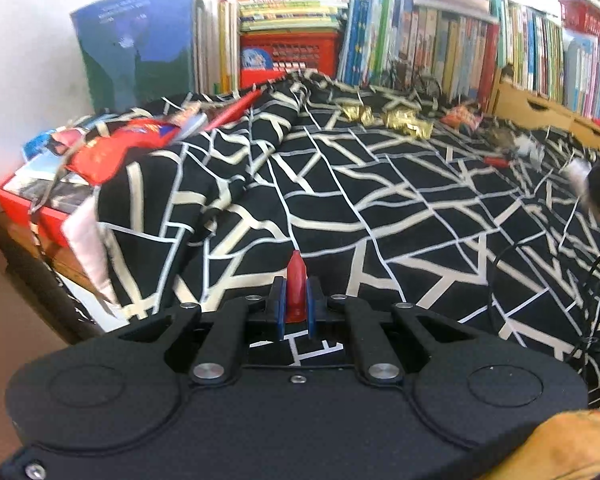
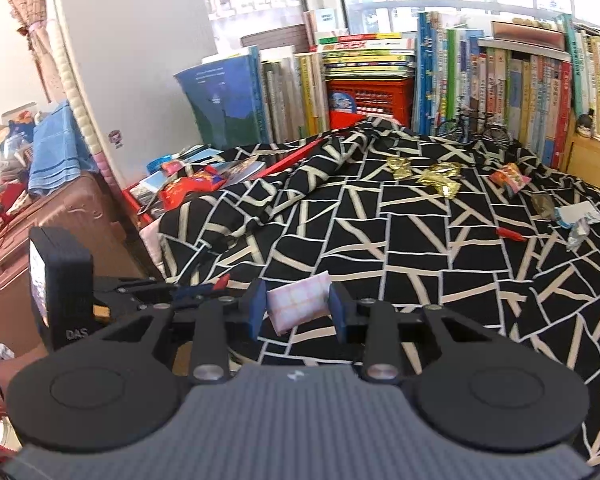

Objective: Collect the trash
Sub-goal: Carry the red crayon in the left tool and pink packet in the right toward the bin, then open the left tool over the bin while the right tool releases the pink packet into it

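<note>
My left gripper (image 1: pixel 296 304) is shut on a small red wrapper (image 1: pixel 296 284) that sticks up between its blue pads, above the black-and-white cloth (image 1: pixel 380 208). My right gripper (image 2: pixel 298 307) is shut on a pink checked packet (image 2: pixel 300 304), held over the same cloth (image 2: pixel 420 248). In the right wrist view the left gripper (image 2: pixel 204 290) shows low at the left. Loose trash lies far back on the cloth: gold wrappers (image 1: pixel 404 120) (image 2: pixel 440 176), an orange snack packet (image 1: pixel 462 116) (image 2: pixel 510 178), a red scrap (image 2: pixel 510 234) and crumpled white paper (image 2: pixel 576 218) (image 1: pixel 530 144).
Books (image 2: pixel 500 76) and a red crate (image 2: pixel 370 100) line the back. A red tray (image 1: pixel 24 200) with red snack bags (image 1: pixel 116 148) (image 2: pixel 188 188) sits at the cloth's left edge. A brown suitcase (image 2: pixel 60 216) stands left of the table. A black cable (image 1: pixel 580 280) lies at the right.
</note>
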`<state>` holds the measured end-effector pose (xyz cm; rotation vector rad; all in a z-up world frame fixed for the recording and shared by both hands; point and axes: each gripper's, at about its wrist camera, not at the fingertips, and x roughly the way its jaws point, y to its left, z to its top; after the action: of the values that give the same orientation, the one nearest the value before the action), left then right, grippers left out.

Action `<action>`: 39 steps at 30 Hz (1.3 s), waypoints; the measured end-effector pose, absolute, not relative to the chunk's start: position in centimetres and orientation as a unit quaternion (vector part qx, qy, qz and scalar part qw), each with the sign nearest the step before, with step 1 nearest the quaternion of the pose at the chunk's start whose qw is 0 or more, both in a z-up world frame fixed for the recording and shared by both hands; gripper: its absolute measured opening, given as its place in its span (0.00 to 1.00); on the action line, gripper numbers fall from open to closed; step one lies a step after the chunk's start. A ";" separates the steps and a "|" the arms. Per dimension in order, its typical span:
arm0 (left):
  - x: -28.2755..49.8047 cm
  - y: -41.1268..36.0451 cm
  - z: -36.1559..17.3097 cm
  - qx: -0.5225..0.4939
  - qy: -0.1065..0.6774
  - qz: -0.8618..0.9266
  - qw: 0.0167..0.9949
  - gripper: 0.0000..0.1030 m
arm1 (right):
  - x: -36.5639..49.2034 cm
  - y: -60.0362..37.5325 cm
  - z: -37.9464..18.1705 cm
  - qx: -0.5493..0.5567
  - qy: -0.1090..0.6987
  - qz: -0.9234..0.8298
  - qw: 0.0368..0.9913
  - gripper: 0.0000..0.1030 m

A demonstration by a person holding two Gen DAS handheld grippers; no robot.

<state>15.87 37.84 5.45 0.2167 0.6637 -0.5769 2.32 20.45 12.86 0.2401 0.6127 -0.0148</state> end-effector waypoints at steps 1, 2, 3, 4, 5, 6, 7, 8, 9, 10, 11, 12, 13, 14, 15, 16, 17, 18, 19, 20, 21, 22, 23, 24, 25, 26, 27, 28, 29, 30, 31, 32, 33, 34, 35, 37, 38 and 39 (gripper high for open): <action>15.7 38.2 5.8 0.102 0.317 -0.279 0.901 0.09 | 2.3 20.8 12.8 0.116 0.301 -0.003 0.946 0.38; 15.5 38.4 6.1 0.100 0.314 -0.280 0.902 0.09 | 2.3 21.2 12.8 0.115 0.302 0.001 0.946 0.38; 15.3 38.8 6.5 0.099 0.310 -0.281 0.903 0.09 | 2.3 21.5 12.8 0.115 0.302 0.003 0.946 0.38; 15.0 39.1 6.8 0.101 0.310 -0.284 0.902 0.09 | 2.3 21.8 12.8 0.114 0.301 0.005 0.947 0.38; 14.8 39.4 7.2 0.099 0.307 -0.285 0.902 0.09 | 2.3 22.1 12.8 0.115 0.299 0.007 0.947 0.38; 14.5 39.8 7.6 0.098 0.304 -0.288 0.903 0.09 | 2.3 22.5 12.9 0.115 0.298 0.007 0.948 0.38; 14.2 40.2 7.9 0.097 0.301 -0.288 0.904 0.09 | 2.2 22.8 12.9 0.116 0.297 0.008 0.948 0.38; 13.9 40.6 8.2 0.097 0.297 -0.289 0.905 0.09 | 2.2 23.1 12.8 0.118 0.296 0.008 0.948 0.38; 13.7 41.0 8.4 0.098 0.294 -0.290 0.905 0.09 | 2.2 23.4 12.8 0.120 0.295 0.009 0.948 0.38; 13.5 41.3 8.4 0.102 0.292 -0.290 0.906 0.09 | 2.2 23.8 12.7 0.122 0.295 0.010 0.948 0.38; 13.3 41.6 8.3 0.108 0.291 -0.288 0.906 0.09 | 2.1 24.1 12.6 0.124 0.295 0.010 0.947 0.38; 13.1 42.0 8.1 0.114 0.294 -0.285 0.905 0.09 | 2.1 24.4 12.5 0.126 0.296 0.011 0.947 0.38; 13.0 42.6 7.9 0.112 0.300 -0.283 0.904 0.09 | 2.0 24.8 12.4 0.128 0.297 0.011 0.946 0.38; 13.0 43.2 7.7 0.106 0.309 -0.280 0.903 0.09 | 1.9 25.1 12.2 0.130 0.297 0.012 0.946 0.38; 12.8 43.7 7.5 0.102 0.314 -0.277 0.903 0.09 | 1.8 25.5 12.1 0.131 0.298 0.012 0.945 0.38; 12.6 44.2 7.3 0.101 0.316 -0.275 0.902 0.09 | 1.6 25.8 12.0 0.133 0.298 0.011 0.945 0.38; 12.3 44.7 7.2 0.104 0.317 -0.275 0.902 0.09 | 1.5 26.1 12.0 0.134 0.298 0.010 0.945 0.38; 12.1 45.0 7.0 0.109 0.318 -0.276 0.901 0.09 | 1.3 26.5 11.9 0.136 0.298 0.010 0.945 0.38; 11.9 45.4 6.8 0.112 0.320 -0.277 0.899 0.09 | 1.2 26.7 11.8 0.138 0.298 0.009 0.945 0.38; 11.7 46.0 6.6 0.113 0.323 -0.278 0.897 0.09 | 1.1 27.0 11.8 0.138 0.298 0.008 0.944 0.38; 11.5 46.4 6.5 0.113 0.326 -0.279 0.896 0.09 | 1.0 27.4 11.7 0.139 0.299 0.007 0.944 0.38; 11.3 46.7 6.3 0.113 0.328 -0.280 0.895 0.09 | 0.9 27.7 11.6 0.139 0.300 0.006 0.944 0.38; 11.1 47.0 6.2 0.114 0.330 -0.281 0.894 0.09 | 0.8 28.0 11.5 0.137 0.301 0.005 0.944 0.38; 10.9 47.4 6.0 0.116 0.332 -0.281 0.893 0.09 | 0.8 28.5 11.4 0.132 0.303 0.004 0.944 0.38; 10.8 47.5 5.9 0.117 0.333 -0.282 0.892 0.09 | 0.7 28.9 11.2 0.129 0.306 0.004 0.943 0.38; 10.7 47.8 5.7 0.118 0.336 -0.283 0.891 0.09 | 0.6 29.3 11.0 0.131 0.308 0.006 0.942 0.38; 10.5 48.1 5.4 0.119 0.339 -0.285 0.889 0.09 | 0.6 29.5 10.8 0.136 0.310 0.008 0.941 0.38; 10.3 48.2 5.2 0.120 0.341 -0.287 0.887 0.09 | 0.5 29.9 10.6 0.139 0.312 0.010 0.940 0.38; 10.3 48.4 4.8 0.123 0.345 -0.289 0.885 0.09 | 0.4 30.2 10.4 0.142 0.315 0.011 0.938 0.38; 10.2 48.6 4.5 0.125 0.350 -0.290 0.882 0.09 | 0.4 30.6 10.1 0.144 0.318 0.013 0.937 0.38; 10.1 48.8 4.2 0.126 0.354 -0.290 0.880 0.09 | 0.3 31.0 9.9 0.144 0.321 0.014 0.936 0.38; 10.0 49.0 3.8 0.126 0.359 -0.290 0.878 0.09 | 0.3 31.4 9.7 0.143 0.324 0.016 0.935 0.38; 9.9 49.2 3.5 0.126 0.365 -0.290 0.876 0.09 | 0.2 31.9 9.5 0.142 0.326 0.017 0.934 0.38; 9.9 49.5 3.1 0.126 0.370 -0.291 0.873 0.09 | 0.1 32.4 9.3 0.140 0.330 0.020 0.933 0.38; 9.8 49.6 2.8 0.127 0.374 -0.292 0.871 0.09 | 0.0 32.9 9.1 0.139 0.333 0.022 0.932 0.38; 9.8 50.0 2.2 0.132 0.380 -0.295 0.867 0.09 | -0.1 33.7 8.8 0.135 0.339 0.025 0.931 0.38; 9.8 50.1 2.0 0.134 0.383 -0.296 0.865 0.09 | -0.1 34.0 8.6 0.133 0.341 0.025 0.930 0.38; 9.9 50.3 1.7 0.135 0.385 -0.297 0.863 0.09 | -0.1 34.2 8.5 0.131 0.343 0.024 0.930 0.38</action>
<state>9.88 50.28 1.66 0.2831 0.8073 -0.6225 -0.13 34.22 8.54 0.2674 0.7032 0.0481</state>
